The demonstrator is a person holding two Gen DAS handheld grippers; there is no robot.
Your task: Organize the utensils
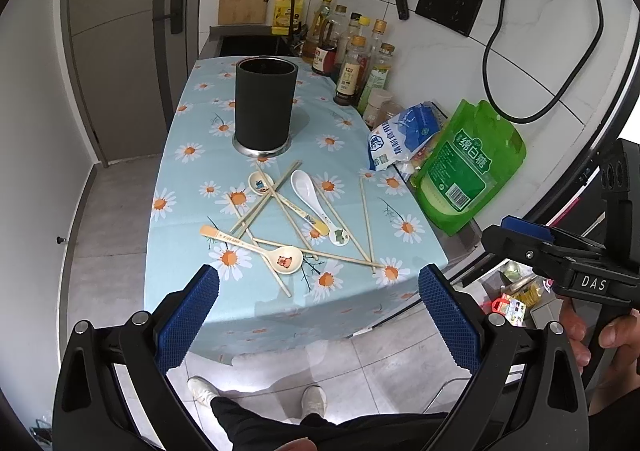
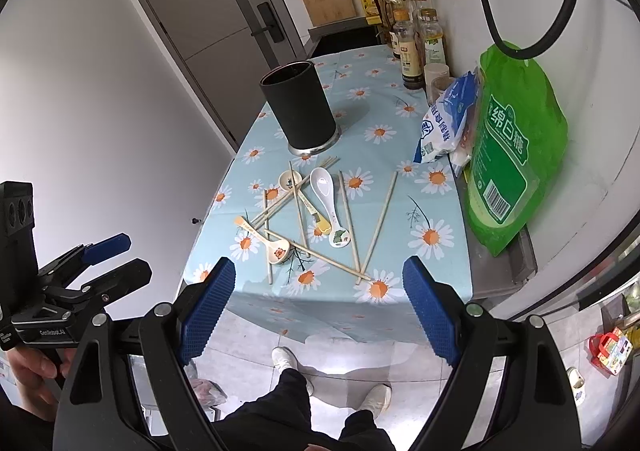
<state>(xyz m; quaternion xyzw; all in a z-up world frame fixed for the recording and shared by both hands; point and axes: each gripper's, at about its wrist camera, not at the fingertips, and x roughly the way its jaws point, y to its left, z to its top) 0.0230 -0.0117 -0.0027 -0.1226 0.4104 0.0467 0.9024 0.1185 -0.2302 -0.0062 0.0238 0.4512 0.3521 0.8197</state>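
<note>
A tall black utensil holder (image 1: 265, 105) (image 2: 299, 107) stands upright on the daisy tablecloth (image 1: 192, 171) (image 2: 416, 207). In front of it lies a loose pile: several wooden chopsticks (image 1: 366, 223) (image 2: 382, 211), a white ceramic spoon (image 1: 310, 193) (image 2: 326, 191), a beige spoon with a picture in its bowl (image 1: 280, 259) (image 2: 276, 249) and a small patterned spoon (image 1: 261, 183) (image 2: 289, 179). My left gripper (image 1: 318, 287) and my right gripper (image 2: 320, 279) both hover open before the table's near edge, short of the pile, with nothing between the blue pads.
Sauce and oil bottles (image 1: 352, 67) (image 2: 412, 51) line the wall at the back right. A blue-white bag (image 1: 404, 135) (image 2: 444, 127) and a green bag (image 1: 468, 167) (image 2: 516, 155) stand at the right edge. A sink (image 1: 252, 45) lies behind the table. The person's legs and shoes (image 2: 376, 399) are below.
</note>
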